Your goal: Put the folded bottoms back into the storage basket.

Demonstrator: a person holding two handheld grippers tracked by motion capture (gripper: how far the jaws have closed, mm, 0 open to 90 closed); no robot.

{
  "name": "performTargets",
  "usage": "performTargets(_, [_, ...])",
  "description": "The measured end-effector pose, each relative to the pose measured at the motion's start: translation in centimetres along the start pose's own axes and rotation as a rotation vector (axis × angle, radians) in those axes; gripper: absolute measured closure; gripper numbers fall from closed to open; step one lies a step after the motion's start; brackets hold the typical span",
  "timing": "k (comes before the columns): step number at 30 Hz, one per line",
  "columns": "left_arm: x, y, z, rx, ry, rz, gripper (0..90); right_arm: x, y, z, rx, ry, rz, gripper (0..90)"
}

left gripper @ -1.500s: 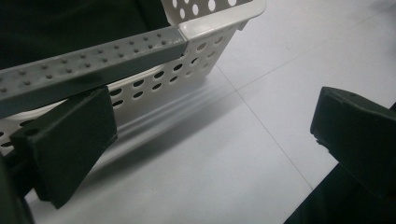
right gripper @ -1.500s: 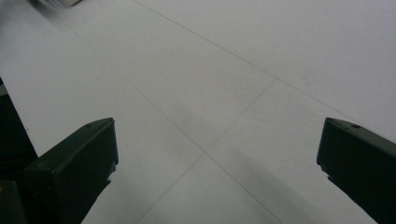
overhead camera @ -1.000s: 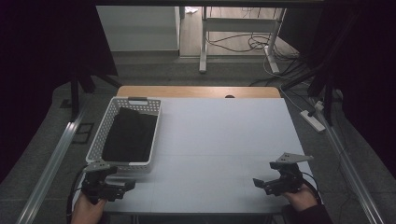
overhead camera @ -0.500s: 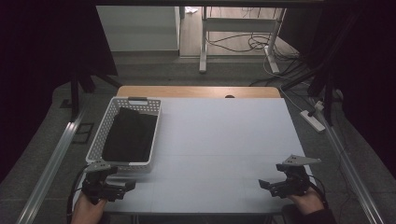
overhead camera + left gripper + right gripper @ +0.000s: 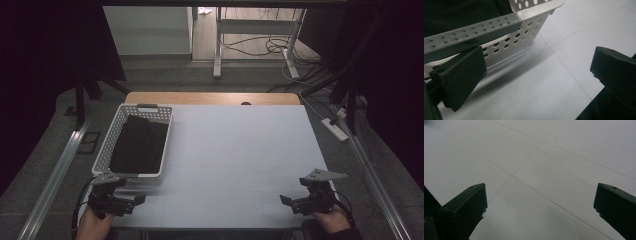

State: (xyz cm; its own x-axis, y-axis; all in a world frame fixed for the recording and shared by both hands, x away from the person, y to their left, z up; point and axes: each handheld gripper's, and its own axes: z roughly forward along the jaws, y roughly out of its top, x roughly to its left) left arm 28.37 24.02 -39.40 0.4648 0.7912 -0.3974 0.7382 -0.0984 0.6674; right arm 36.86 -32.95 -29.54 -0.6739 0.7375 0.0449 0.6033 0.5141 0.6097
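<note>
White perforated plastic basket (image 5: 135,145) sits along the left edge of the pale grey table (image 5: 240,150), with a flat black sheet-like item (image 5: 137,145) lying inside. Left gripper (image 5: 137,199) at the near-left corner, just beside the basket's near wall (image 5: 506,45), jaws wide apart, nothing between. Right gripper (image 5: 284,200) at the near-right edge, jaws spread over bare tabletop (image 5: 544,165). Centre and far right of the table lie open.

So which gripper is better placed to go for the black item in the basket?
Left, probably. The left gripper sits open just off the white perforated basket holding the black item; the right gripper, also open, is at the table's opposite near corner.
</note>
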Motion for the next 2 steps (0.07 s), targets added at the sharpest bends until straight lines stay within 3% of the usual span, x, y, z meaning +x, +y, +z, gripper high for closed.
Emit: performTargets(2, [-0.05,0.08,0.06,0.0,-0.001,0.001,0.0,-0.02,-0.01,0.07,0.01,-0.003,-0.001,0.0])
